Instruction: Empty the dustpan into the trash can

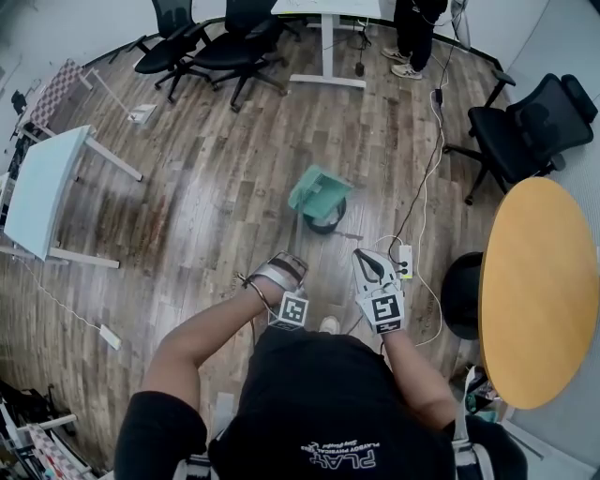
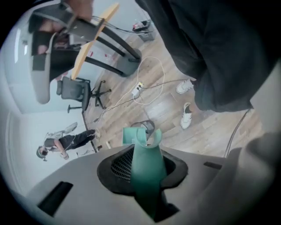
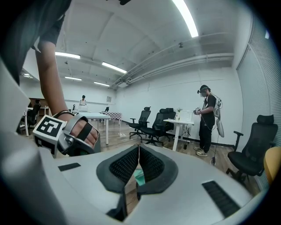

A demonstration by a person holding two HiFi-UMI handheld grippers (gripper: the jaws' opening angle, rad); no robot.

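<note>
While pinching the green handle [image 2: 147,176] of the dustpan [image 1: 319,190] between the closed jaws of the left gripper [image 1: 284,264], holds it out lengthwise straight ahead, pan end tipped over the black trash can [image 1: 328,221]. Carries the right gripper [image 3: 138,151] alongside, jaws pressed together on nothing. Has bare wood floor [image 1: 216,197] ahead and left, a power strip [image 1: 405,262] and a round yellow table [image 1: 539,291] close at right.

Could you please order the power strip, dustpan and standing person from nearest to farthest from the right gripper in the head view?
1. The power strip, on the floor by the right gripper.
2. The dustpan, over the trash can.
3. The standing person, far across the room.
</note>
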